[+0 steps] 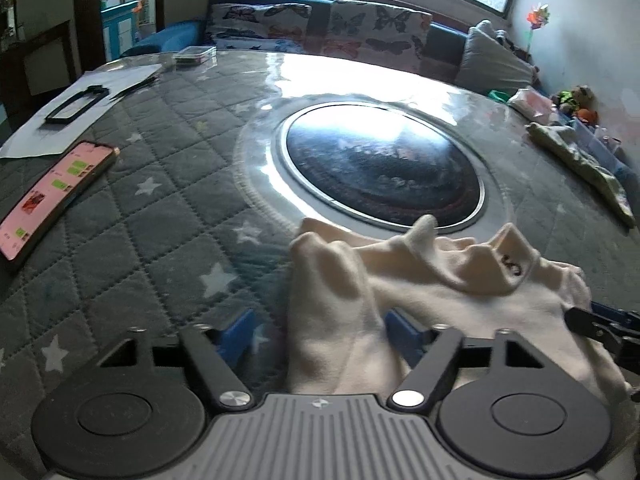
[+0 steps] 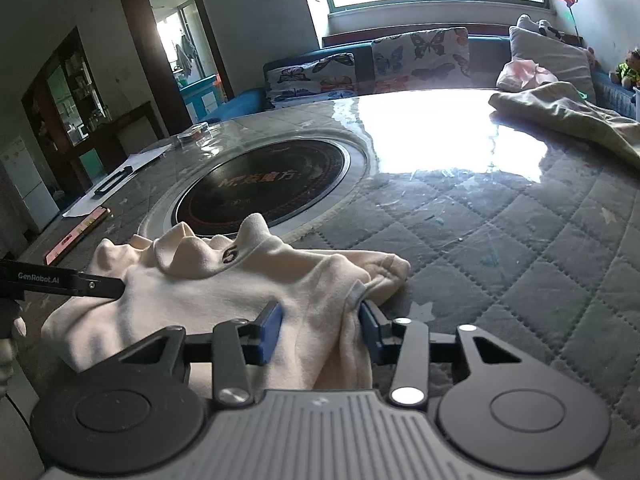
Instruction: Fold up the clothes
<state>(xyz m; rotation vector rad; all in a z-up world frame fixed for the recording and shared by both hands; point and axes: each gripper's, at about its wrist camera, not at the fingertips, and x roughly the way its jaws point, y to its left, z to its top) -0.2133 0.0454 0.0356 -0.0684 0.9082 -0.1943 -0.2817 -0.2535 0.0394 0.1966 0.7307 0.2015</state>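
Observation:
A cream garment (image 1: 460, 292) with a dark "5" mark lies crumpled on the quilted grey table cover, near the front edge. It also shows in the right wrist view (image 2: 224, 292). My left gripper (image 1: 320, 332) has its blue fingers wide apart, with a fold of the garment's left side between them. My right gripper (image 2: 320, 328) has its jaws apart around a fold on the garment's right side. The right gripper's tip shows in the left wrist view (image 1: 600, 328). The left gripper's finger shows at the left in the right wrist view (image 2: 68, 282).
A round black cooktop (image 1: 384, 172) is set in the table's middle. A phone (image 1: 52, 196), papers (image 1: 80, 108) and a clear box (image 1: 194, 55) lie at the left. A green-patterned cloth (image 1: 580, 160) lies at the right edge. A sofa with butterfly cushions (image 2: 416, 60) stands behind.

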